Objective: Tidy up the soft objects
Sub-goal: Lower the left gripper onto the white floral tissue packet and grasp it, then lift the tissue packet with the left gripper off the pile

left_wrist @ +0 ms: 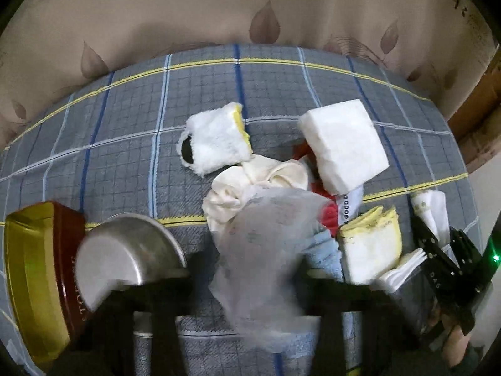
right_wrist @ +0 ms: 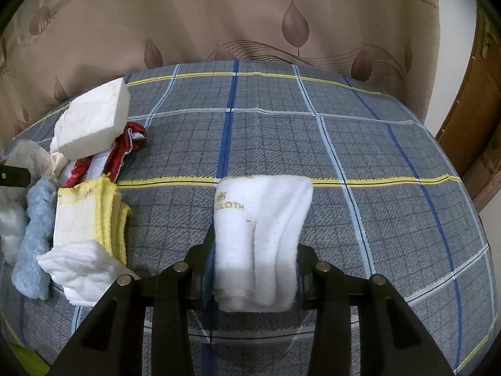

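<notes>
Above the plaid-covered table (right_wrist: 360, 163), the right hand-held gripper (right_wrist: 255, 274) is clamped on a folded white cloth (right_wrist: 260, 228) while the left hand-held gripper (left_wrist: 250, 282) pinches a gauzy sheet (left_wrist: 260, 250), so sorting seems mid-carry, needing clear landing spots beside the pile (left_wrist: 281, 181).

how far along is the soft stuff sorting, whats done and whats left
Done: nothing looks clearly sorted yet. In hand: the right gripper is shut on a folded white cloth, set apart from the rest; the left gripper holds a thin translucent sheet. Left: the heap beside it, with the white sponge block, yellow-edged cloth, blue towel and red fabric.
</notes>
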Demonstrator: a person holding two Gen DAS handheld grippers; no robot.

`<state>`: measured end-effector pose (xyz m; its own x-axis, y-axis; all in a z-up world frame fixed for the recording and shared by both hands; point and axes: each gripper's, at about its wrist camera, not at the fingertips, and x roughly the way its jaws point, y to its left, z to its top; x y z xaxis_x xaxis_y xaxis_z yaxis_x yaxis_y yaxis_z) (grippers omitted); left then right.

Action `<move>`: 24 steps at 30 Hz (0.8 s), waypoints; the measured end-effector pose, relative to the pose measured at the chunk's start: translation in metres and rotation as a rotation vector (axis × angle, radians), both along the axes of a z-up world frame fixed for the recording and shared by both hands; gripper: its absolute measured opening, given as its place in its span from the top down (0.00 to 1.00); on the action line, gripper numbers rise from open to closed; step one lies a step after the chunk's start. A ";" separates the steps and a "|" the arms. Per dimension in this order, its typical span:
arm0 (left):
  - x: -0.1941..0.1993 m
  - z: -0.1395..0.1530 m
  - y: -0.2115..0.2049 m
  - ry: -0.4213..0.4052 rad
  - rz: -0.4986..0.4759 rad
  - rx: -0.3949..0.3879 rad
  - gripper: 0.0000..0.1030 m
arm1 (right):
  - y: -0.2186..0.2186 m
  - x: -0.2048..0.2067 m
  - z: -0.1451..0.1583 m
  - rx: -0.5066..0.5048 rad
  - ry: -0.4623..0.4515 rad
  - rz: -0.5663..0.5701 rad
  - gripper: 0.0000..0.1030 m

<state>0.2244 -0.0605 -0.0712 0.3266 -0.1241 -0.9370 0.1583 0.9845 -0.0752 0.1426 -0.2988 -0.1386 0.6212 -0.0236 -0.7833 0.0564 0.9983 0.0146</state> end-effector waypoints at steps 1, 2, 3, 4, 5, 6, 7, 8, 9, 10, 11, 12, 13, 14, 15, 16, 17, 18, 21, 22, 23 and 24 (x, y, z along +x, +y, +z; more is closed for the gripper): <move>-0.001 0.001 0.000 0.004 0.002 0.003 0.85 | 0.000 0.000 0.000 -0.001 0.000 0.000 0.63; -0.001 0.001 0.001 0.003 0.000 -0.001 0.86 | 0.000 0.000 0.000 -0.002 0.000 0.000 0.63; -0.001 0.002 0.002 -0.003 0.003 -0.007 0.86 | 0.000 0.000 0.000 -0.003 0.000 0.000 0.63; -0.002 0.004 0.003 -0.008 0.004 -0.009 0.87 | 0.001 0.000 0.000 -0.006 0.000 0.000 0.63; -0.003 0.005 0.004 -0.012 0.002 -0.013 0.88 | 0.001 0.000 0.000 -0.007 0.000 0.001 0.63; -0.003 0.006 0.004 -0.015 0.003 -0.018 0.89 | 0.001 0.000 0.000 -0.008 0.000 0.001 0.63; -0.004 0.008 0.005 -0.017 0.003 -0.023 0.89 | 0.001 0.000 0.000 -0.007 0.000 0.000 0.63; -0.006 0.010 0.006 -0.019 0.002 -0.029 0.89 | 0.001 0.000 0.000 -0.008 -0.001 0.000 0.63; -0.007 0.012 0.007 -0.022 0.001 -0.033 0.89 | 0.002 0.000 0.000 -0.010 -0.001 0.000 0.63; -0.009 0.014 0.008 -0.028 0.001 -0.034 0.89 | 0.001 0.000 0.000 -0.011 -0.001 0.000 0.63; -0.011 0.017 0.009 -0.038 0.001 -0.035 0.89 | 0.001 0.000 0.000 -0.012 -0.001 0.001 0.63; -0.013 0.020 0.011 -0.044 -0.003 -0.032 0.89 | 0.001 0.000 0.000 -0.012 -0.001 0.001 0.63; -0.016 0.023 0.013 -0.051 -0.005 -0.027 0.89 | 0.001 0.000 0.000 -0.011 -0.001 0.001 0.63; -0.018 0.025 0.014 -0.056 -0.003 -0.027 0.89 | 0.001 0.000 0.000 -0.012 -0.001 0.001 0.63; -0.020 0.029 0.017 -0.061 -0.004 -0.033 0.89 | 0.001 0.000 0.000 -0.012 -0.001 0.001 0.63; -0.022 0.030 0.019 -0.062 -0.004 -0.037 0.89 | 0.001 0.000 0.000 -0.013 -0.001 0.001 0.63; -0.024 0.033 0.022 -0.062 0.000 -0.037 0.89 | 0.001 0.000 0.000 -0.010 -0.007 0.001 0.63; -0.025 0.035 0.024 -0.063 0.003 -0.037 0.89 | 0.001 0.000 0.000 -0.012 -0.006 0.000 0.63; -0.031 0.043 0.035 -0.061 0.013 -0.057 0.90 | 0.001 0.000 0.000 -0.013 -0.006 0.000 0.63; -0.032 0.047 0.041 -0.061 0.023 -0.062 0.90 | 0.001 0.000 0.000 -0.013 -0.006 0.000 0.63; -0.033 0.051 0.045 -0.069 0.026 -0.058 0.90 | 0.001 0.000 0.000 -0.014 -0.006 0.000 0.63; -0.036 0.056 0.049 -0.082 0.028 -0.051 0.90 | 0.001 0.000 0.000 -0.014 -0.007 0.000 0.63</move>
<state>0.1888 -0.0114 -0.0154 0.4057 -0.1605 -0.8998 0.1383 0.9839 -0.1131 0.1423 -0.2978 -0.1387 0.6263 -0.0342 -0.7788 0.0561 0.9984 0.0013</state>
